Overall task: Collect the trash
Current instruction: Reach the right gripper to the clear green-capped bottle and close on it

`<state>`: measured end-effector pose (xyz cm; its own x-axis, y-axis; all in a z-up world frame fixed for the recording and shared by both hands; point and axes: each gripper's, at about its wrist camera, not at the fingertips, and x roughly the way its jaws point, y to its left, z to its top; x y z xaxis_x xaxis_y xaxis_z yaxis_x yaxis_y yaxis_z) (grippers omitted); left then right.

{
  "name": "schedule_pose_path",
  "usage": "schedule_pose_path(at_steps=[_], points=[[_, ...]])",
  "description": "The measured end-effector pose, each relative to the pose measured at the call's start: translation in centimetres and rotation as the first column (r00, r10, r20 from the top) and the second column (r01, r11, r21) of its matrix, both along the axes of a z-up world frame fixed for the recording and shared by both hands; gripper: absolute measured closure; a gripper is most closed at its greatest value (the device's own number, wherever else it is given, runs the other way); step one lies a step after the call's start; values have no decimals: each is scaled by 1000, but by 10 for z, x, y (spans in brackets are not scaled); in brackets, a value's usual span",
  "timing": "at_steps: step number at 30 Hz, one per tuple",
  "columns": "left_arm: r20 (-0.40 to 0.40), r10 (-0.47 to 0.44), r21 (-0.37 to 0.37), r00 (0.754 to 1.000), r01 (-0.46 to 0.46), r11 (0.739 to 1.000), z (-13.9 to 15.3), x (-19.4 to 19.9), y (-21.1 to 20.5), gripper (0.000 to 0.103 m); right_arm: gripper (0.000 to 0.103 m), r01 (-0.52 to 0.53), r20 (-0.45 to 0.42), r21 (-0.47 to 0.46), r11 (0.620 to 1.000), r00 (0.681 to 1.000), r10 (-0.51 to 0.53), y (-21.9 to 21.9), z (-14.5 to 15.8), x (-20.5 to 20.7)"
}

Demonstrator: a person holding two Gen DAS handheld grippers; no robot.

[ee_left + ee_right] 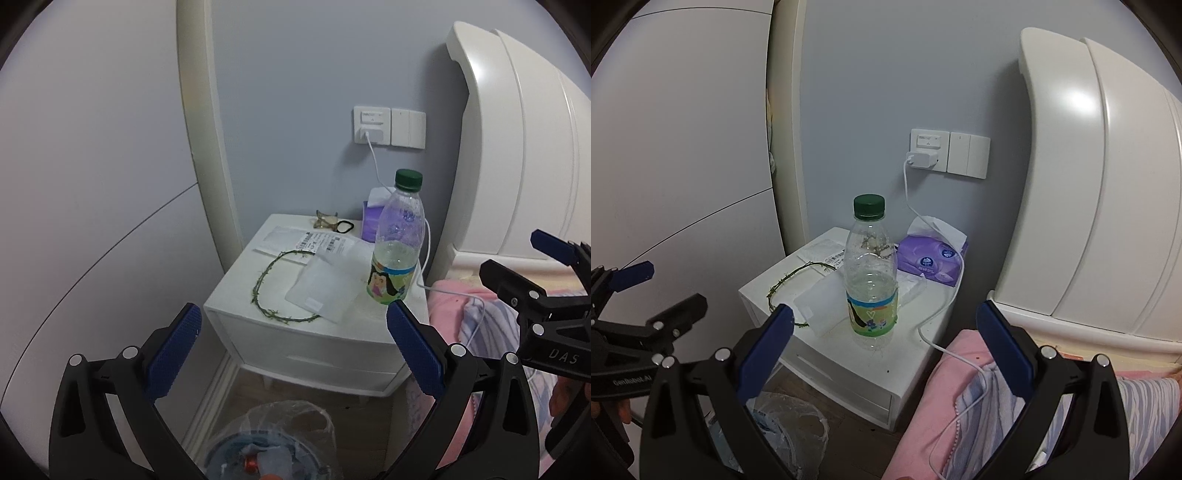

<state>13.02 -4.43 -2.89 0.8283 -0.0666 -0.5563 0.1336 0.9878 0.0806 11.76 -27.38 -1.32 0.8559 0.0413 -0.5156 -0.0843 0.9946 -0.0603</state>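
A nearly empty clear plastic bottle (397,240) with a green cap and a cartoon label stands upright on the white nightstand (236,291); it also shows in the right wrist view (871,273). Flat plastic mailer bags with shipping labels (325,273) and a thin green wire wreath (273,291) lie on the nightstand top (905,354). A bin lined with a clear bag (273,439) stands on the floor below; it also shows in the right wrist view (790,432). My left gripper (293,345) is open and empty, above the bin. My right gripper (884,345) is open and empty, short of the bottle.
A purple tissue pack (932,258) sits at the back of the nightstand. A white charger cable (938,317) runs from the wall socket (923,155) onto the pink and striped bedding (960,398). The white headboard (1089,184) stands to the right. A hair tie and clip (332,221) lie near the wall.
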Motion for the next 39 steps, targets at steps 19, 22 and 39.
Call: schedule_pose_path(at_steps=[19,22,39], points=[[-75,-80,41,994,83,996,-44,62,-13,6,7,-21,-31,10,1000,999,21,-4,-31,62],[-74,-103,50,992,107,993,-47,67,-18,6,7,-25,-23,2,1000,999,25,-2,-36,68],[-99,-188,43,977,193,980,-69,109,-25,6,7,15,-47,16,1000,999,-15,2,-62,119]])
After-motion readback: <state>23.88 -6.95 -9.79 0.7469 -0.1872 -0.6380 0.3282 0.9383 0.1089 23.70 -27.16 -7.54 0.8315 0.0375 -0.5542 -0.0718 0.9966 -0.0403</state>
